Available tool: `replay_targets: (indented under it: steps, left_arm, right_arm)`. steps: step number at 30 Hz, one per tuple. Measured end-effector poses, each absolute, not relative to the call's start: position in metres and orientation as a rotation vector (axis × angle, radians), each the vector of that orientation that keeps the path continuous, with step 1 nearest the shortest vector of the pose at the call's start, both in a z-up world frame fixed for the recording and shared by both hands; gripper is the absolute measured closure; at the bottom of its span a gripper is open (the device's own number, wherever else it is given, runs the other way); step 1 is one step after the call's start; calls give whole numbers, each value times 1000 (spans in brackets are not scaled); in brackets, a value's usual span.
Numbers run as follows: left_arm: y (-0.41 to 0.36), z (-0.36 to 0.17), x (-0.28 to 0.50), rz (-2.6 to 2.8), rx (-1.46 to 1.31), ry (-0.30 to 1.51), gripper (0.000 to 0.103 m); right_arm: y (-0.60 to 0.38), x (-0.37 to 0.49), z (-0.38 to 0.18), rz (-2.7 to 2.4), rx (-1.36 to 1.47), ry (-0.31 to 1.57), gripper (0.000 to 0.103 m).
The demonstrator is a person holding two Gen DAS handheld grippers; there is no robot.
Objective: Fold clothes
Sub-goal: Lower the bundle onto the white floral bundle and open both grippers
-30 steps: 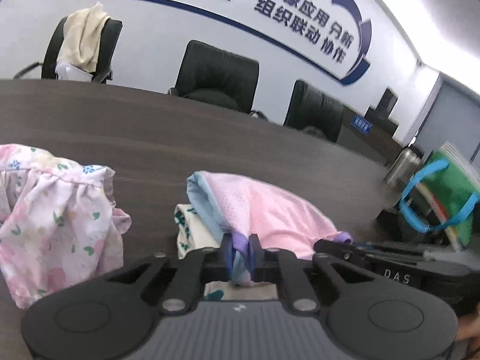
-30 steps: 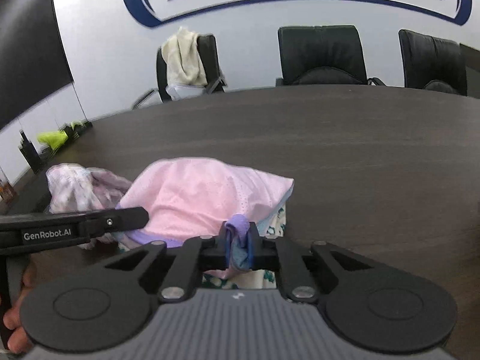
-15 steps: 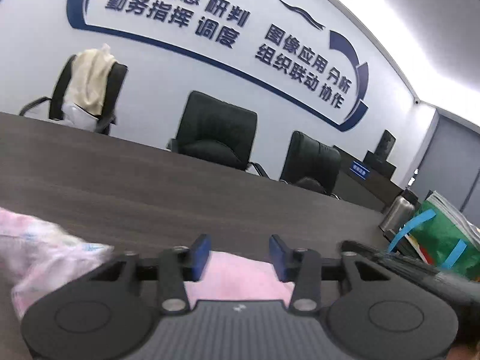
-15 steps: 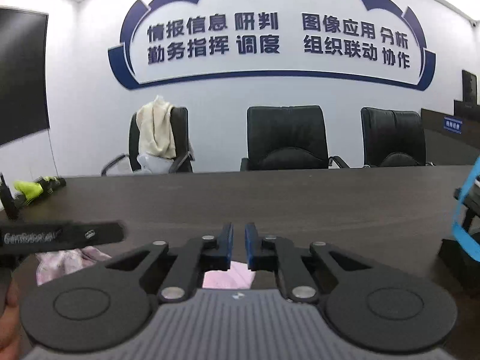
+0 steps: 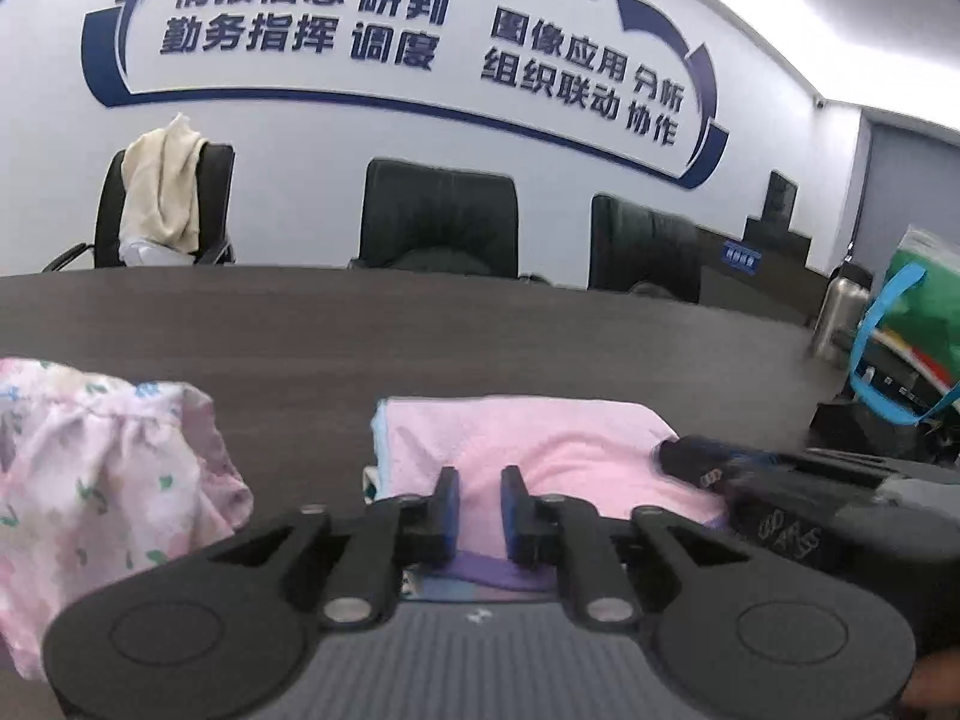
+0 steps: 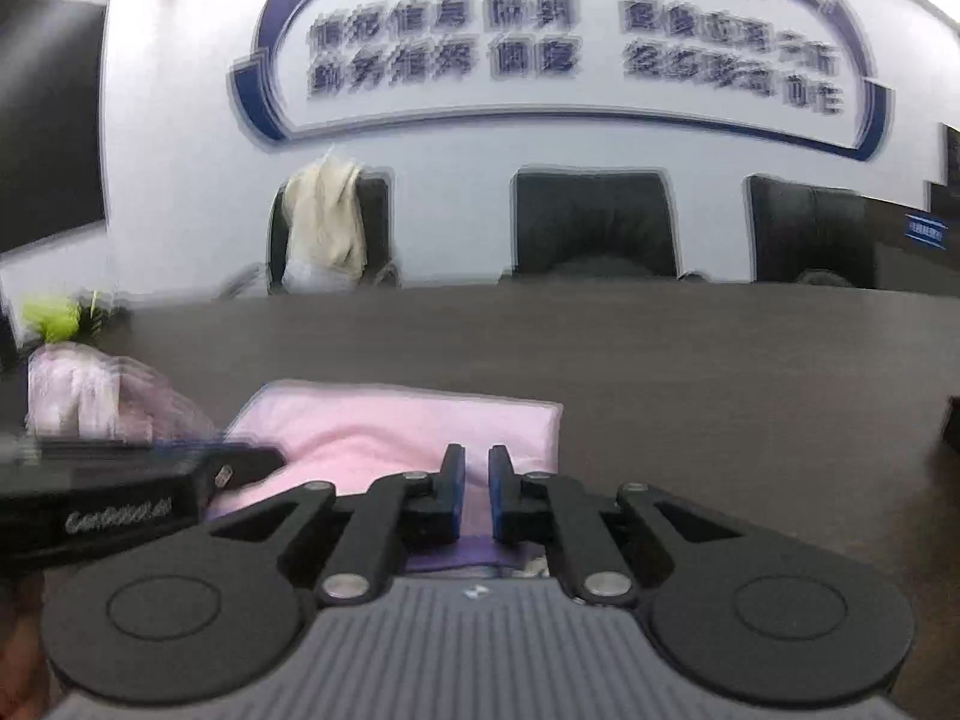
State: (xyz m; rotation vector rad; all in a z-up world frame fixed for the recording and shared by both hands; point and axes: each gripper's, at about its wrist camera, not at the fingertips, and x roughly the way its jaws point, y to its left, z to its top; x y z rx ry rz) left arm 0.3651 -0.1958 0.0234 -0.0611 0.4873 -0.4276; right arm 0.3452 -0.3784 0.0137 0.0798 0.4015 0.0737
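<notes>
We read large blue Chinese lettering on the wall sign [image 5: 414,30]: 情报信息 研判 and 勤务指挥 调度 on its left half, 图像应用 分析 and 组织联动 协作 on its right half. The body of the left gripper [image 6: 114,519], seen from the right wrist, carried a white brand mark, "GenRobot.AI", though blurred. On the right gripper [image 5: 786,534], seen from the left wrist, blurred white letters looked like "DAS", and a small blue plaque [image 5: 741,253] behind was too small to read.
</notes>
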Motion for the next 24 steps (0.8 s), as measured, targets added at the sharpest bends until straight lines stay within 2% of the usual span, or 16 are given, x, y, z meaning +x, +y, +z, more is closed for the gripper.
replay_targets:
  steps: [1,4,7,9,11,13,14,16,18,20,22,23,24]
  left_arm:
    - [-196,24,364,-419,-54,489,81]
    - [-189,39,352,-392,-55,494,81]
    - [-171,73,315,-387,-72,471,77]
    - [-155,97,281,-386,-74,456,66]
    - [-139,119,239,-382,-54,439,43]
    - [-125,136,195,-373,4,455,41]
    - [-118,142,173,-369,34,463,41]
    - [-105,147,134,-363,70,467,39]
    - [-86,144,92,-354,93,470,32]
    - [-67,130,59,-335,99,496,30]
    - [-48,113,30,-308,95,527,30]
    - [-38,104,18,-287,85,541,30]
    - [-29,95,7,-271,78,551,30]
  right_arm:
    - [-383,343,15,67,96,398,96]
    - [-384,341,13,54,63,472,96]
    - [-384,307,44,58,113,386,95]
    - [-380,274,70,63,137,341,94]
    - [-371,236,90,72,144,328,91]
    - [-360,197,106,87,145,336,73]
    - [-352,178,110,94,136,352,57]
    - [-333,135,116,118,107,374,54]
    - [-313,95,124,158,86,390,46]
    - [-292,56,123,196,83,397,19]
    - [-270,19,117,219,63,407,13]
    - [-259,-1,113,220,55,408,4]
    - [-248,-19,109,219,50,409,0]
